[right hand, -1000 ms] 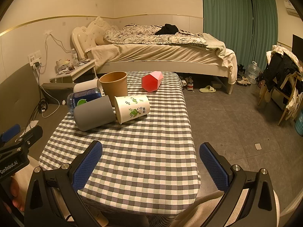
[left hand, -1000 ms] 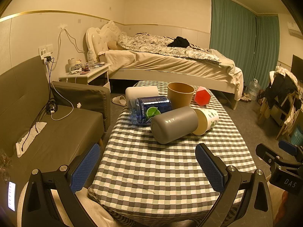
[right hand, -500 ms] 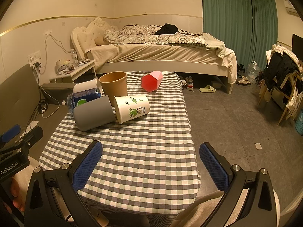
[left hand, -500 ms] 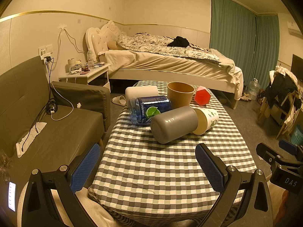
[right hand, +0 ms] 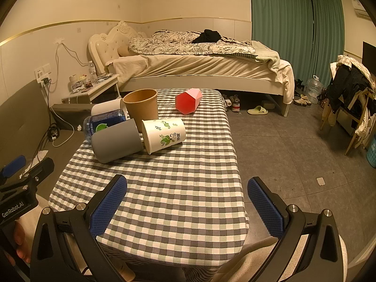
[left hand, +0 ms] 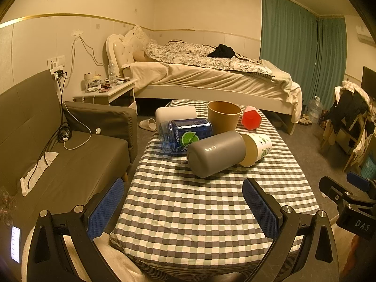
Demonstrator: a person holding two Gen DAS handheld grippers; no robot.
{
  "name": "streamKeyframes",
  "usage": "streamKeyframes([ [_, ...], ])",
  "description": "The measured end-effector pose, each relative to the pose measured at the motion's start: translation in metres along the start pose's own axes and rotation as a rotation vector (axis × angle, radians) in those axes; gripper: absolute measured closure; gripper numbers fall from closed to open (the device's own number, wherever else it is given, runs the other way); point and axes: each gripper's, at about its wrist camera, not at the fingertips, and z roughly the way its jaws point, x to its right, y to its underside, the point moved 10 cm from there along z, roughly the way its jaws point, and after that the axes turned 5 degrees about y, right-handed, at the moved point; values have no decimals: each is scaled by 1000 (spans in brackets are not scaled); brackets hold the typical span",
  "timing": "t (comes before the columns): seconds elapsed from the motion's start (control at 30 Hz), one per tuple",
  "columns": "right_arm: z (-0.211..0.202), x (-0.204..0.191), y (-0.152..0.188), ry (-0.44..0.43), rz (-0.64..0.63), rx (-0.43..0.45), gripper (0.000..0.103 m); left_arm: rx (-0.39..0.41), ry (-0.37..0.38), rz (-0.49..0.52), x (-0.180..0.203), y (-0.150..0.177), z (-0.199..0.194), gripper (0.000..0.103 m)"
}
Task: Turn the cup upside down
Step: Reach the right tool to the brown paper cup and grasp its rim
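Observation:
A brown paper cup (left hand: 224, 116) (right hand: 141, 108) stands upright, mouth up, at the far end of the checked table (left hand: 211, 202) (right hand: 178, 188). A grey cup (left hand: 216, 154) (right hand: 116, 141) lies on its side, with a white leaf-print cup (left hand: 257, 148) (right hand: 164, 134) lying beside it. A red-pink faceted cup (left hand: 251, 118) (right hand: 189, 100) lies further back. My left gripper (left hand: 183, 202) and right gripper (right hand: 186, 198) are both open and empty, near the table's front edge, well short of the cups.
A blue plastic bottle (left hand: 184, 135) (right hand: 103, 123) and a white cylinder (left hand: 175, 115) (right hand: 107, 107) lie at the table's left. A dark sofa (left hand: 58, 145) is on the left, a bed (left hand: 211, 77) behind, a clothes-laden chair (right hand: 347, 98) at right.

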Motion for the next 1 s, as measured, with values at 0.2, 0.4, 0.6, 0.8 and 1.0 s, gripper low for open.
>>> streamKeyframes([
  [0.2,0,0,0,-1,-1,-1,0,-7,0,-3,-4,1,1,0],
  [0.4,0,0,0,-3,-1,-1,0,-4,-4,-5,-13,3,-5,0],
  [0.6,2,-4,-12,-29,6,-2,0,3,-16,-8,-14,-13,5,0],
  [0.8,29,-15,-34,-64,9,-21,0,9,-59,-35,-37,-43,34,0],
  [1.0,74,-45,-65,-89,-53,-42,0,6,-116,-59,-71,-68,72,0],
])
